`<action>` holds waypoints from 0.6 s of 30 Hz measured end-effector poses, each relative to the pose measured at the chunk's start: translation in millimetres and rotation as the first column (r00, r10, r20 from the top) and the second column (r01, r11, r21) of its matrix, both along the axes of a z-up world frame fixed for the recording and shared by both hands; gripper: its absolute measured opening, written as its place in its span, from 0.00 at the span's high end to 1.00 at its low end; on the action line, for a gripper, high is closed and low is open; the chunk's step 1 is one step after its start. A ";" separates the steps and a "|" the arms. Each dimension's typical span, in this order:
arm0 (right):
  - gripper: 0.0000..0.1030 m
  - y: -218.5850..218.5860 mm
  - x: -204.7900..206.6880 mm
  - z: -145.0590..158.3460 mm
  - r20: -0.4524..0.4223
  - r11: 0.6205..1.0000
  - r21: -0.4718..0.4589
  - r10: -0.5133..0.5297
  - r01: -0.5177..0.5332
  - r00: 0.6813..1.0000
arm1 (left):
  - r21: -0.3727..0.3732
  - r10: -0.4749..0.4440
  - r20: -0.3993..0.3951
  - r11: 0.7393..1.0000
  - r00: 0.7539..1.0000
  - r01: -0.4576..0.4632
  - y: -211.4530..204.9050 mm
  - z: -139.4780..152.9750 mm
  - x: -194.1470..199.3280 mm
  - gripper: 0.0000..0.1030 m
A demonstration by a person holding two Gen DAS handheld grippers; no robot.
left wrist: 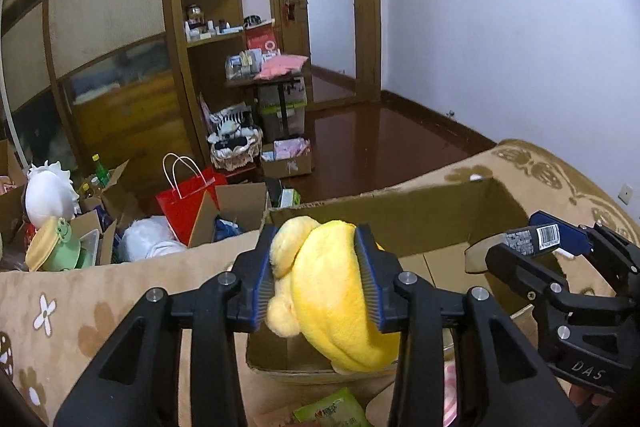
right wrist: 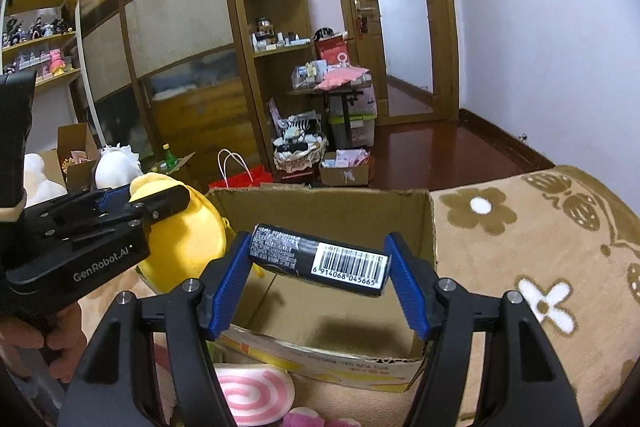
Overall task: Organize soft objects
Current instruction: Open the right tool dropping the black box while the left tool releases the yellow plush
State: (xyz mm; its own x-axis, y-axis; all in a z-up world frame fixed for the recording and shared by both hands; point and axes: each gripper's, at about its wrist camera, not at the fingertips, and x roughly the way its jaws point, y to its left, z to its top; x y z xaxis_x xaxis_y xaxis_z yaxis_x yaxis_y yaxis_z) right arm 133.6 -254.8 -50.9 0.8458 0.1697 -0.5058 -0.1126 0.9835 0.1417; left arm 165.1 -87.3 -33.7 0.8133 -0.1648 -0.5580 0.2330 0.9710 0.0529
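Jaws pinching yellow plush [left wrist: 336, 291] and black packet [right wrist: 320, 259], box [right wrist: 352, 203] floor partly hidden.

yellow plush [left wrist: 336, 291], black packet [right wrist: 320, 259], over box [right wrist: 344, 203]

Walls [right wrist: 540, 27] plain pale lilac, unmarked. Floor [left wrist: 380, 147] dark red-brown, glossy, with matching skirting. Brown wooden door [right wrist: 400, 19] with a tall frosted pane stands in the far corner. Large wardrobe [left wrist: 108, 27] with curved sliding panels fills the left side, joined by open corner shelves [right wrist: 272, 7]. A second shelf unit [right wrist: 44, 35] stands far left. Lighting dim, even.
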 end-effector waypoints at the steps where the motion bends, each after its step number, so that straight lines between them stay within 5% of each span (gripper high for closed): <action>1: 0.31 -0.4 -0.1 -1.8 -0.005 1.000 -0.001 0.000 0.000 1.000 | 0.006 0.001 -0.004 1.000 1.000 -0.001 0.0 -1.2 0.7 0.61; 7: 0.30 -4.2 3.0 -12.1 -0.035 1.000 -0.001 -0.007 0.007 0.999 | -0.008 0.035 -0.020 0.999 0.999 -0.036 8.1 -1.8 1.6 0.52; 18: 0.02 -12.9 -11.3 -0.3 -0.020 0.998 0.020 -0.051 0.051 0.999 | -0.012 0.052 -0.052 0.999 0.997 -0.052 18.2 7.1 -10.2 0.24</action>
